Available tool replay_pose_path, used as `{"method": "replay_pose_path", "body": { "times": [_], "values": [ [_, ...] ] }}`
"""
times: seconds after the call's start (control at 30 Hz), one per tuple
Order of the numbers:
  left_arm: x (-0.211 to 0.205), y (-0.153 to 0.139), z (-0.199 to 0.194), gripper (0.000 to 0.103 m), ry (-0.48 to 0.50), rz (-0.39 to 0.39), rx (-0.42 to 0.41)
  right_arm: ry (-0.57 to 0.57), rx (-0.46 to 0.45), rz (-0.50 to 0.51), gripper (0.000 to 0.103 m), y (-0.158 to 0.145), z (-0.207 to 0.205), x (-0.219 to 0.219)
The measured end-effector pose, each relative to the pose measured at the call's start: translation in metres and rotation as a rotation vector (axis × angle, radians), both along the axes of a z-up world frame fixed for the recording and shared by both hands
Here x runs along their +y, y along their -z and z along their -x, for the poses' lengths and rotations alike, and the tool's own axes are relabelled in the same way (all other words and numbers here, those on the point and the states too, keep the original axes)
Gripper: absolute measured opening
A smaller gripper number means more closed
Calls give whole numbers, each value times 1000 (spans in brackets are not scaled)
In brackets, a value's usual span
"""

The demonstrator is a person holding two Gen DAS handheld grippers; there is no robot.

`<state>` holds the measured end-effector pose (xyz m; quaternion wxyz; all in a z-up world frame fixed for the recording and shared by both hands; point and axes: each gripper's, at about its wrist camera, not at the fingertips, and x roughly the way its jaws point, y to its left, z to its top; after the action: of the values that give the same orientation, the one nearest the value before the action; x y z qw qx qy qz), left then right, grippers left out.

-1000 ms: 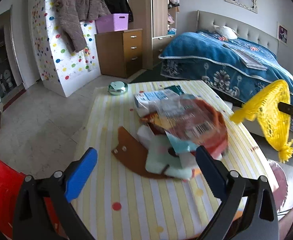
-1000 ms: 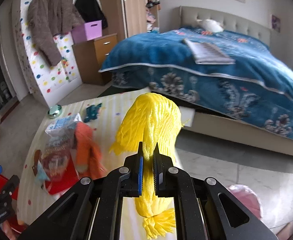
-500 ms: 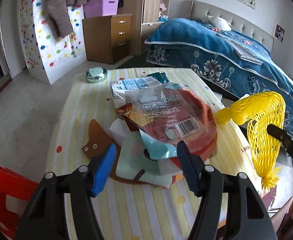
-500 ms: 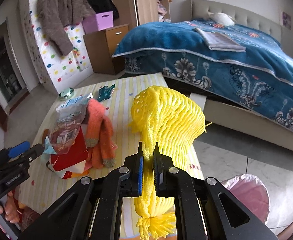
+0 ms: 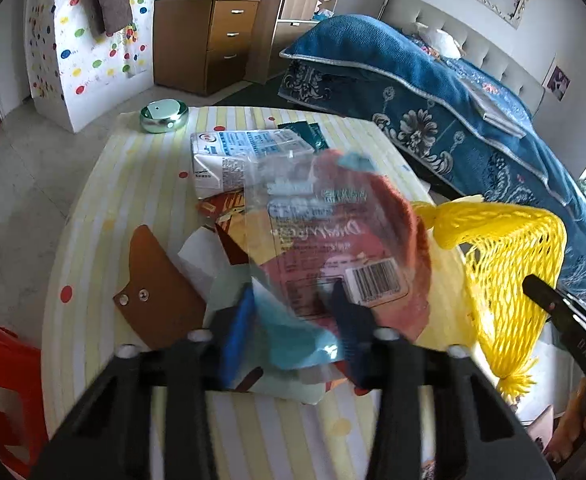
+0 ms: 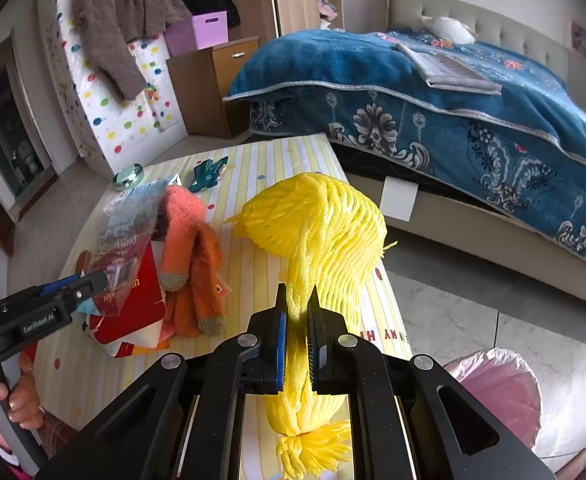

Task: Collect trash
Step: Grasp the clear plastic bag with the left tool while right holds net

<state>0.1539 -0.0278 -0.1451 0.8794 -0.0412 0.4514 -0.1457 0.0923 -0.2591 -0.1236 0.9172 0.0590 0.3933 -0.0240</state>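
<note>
the right tongs (image 6: pixel 297 312) are clenched on a yellow foam net (image 6: pixel 325 240), pinching it partway down so its rounded top bulges above the pads and its tasselled end hangs below them. the net is held up over the right edge of the striped worktop (image 6: pixel 253 168), not resting on it. in the left view the same net (image 5: pixel 505 264) hangs at the right, just beside the heap.

the left tongs (image 5: pixel 289 320) sit at the near end of a heap of trash in the middle of the worktop (image 5: pixel 133 184). their blue pads are partly closed around the lower edge of a clear wrapper (image 5: pixel 325 240) with a barcode; the frame is blurred there, so i cannot tell if they actually grip it. in the right view the wrapper (image 6: pixel 125 240) stands up from those tongs.

under and around the wrapper lie a milk carton (image 5: pixel 229 160), a red packet (image 6: pixel 133 312), an orange glove (image 6: pixel 197 264) and a brown leather piece (image 5: pixel 153 292). a green round tin (image 5: pixel 164 115) stands at the far corner, well apart. a pink-lined bin (image 6: pixel 497 392) stands on the floor to the right, near the bed (image 6: pixel 433 92).
</note>
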Motion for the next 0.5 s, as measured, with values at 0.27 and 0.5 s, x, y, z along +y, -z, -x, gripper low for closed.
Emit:
{"method": "replay_pose_path", "body": {
  "times": [0.27,0.5],
  "values": [
    [0,-47,27,2,42,48,-182,1,-59,28,8,-19,13,-5],
    [-19,-99,77,1,87,13,-357,31,-149,34,8,-59,50,-24]
  ]
}}
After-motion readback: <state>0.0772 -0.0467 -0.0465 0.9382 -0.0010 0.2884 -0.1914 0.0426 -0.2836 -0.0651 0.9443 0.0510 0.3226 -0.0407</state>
